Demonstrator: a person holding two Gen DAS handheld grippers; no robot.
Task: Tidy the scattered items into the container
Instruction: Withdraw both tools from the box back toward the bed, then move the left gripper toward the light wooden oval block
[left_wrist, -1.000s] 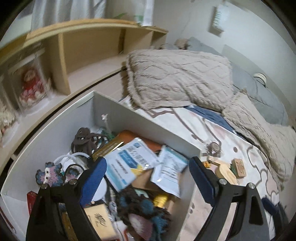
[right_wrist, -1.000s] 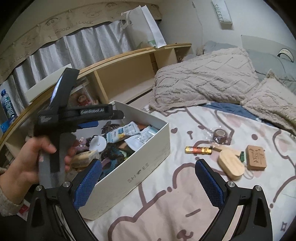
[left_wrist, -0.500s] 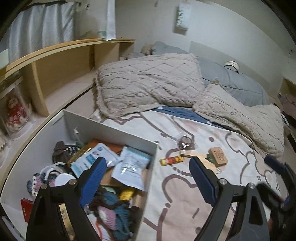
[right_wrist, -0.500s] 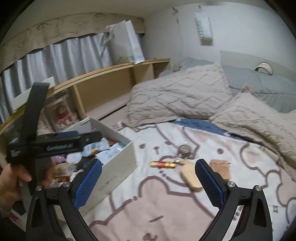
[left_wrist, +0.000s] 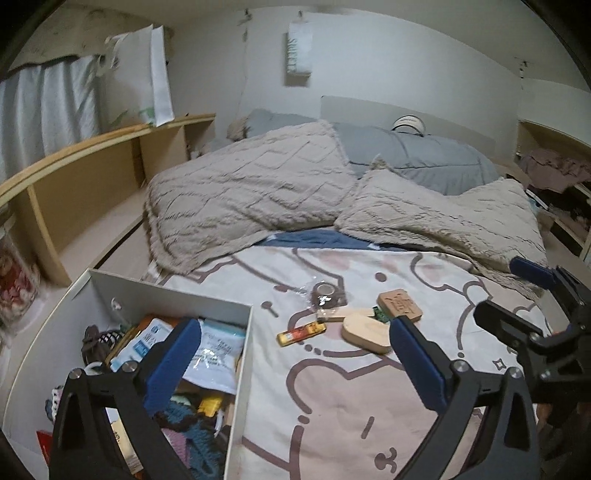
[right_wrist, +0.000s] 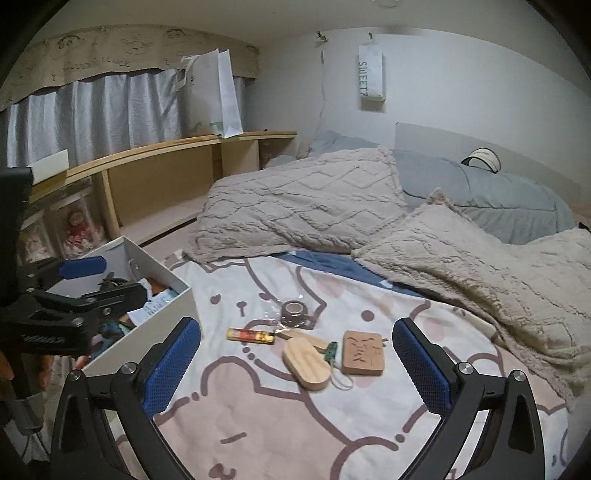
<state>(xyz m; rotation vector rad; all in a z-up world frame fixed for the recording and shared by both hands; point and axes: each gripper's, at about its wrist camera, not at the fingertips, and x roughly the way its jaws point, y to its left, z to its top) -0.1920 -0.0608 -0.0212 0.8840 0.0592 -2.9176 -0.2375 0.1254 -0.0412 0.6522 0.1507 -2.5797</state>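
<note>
The white cardboard box sits left on the printed bedspread. The left hand-held gripper, jaws opening, holds nothing. Further right lie a foil stick, smooth wooden oval and carved block. The right hand-held gripper gapes empty.

We see bed, bear-print cover. On it: white box at left; tape roll, tube, oval wood piece, carved block clustered mid-cover; pillows behind.
</note>
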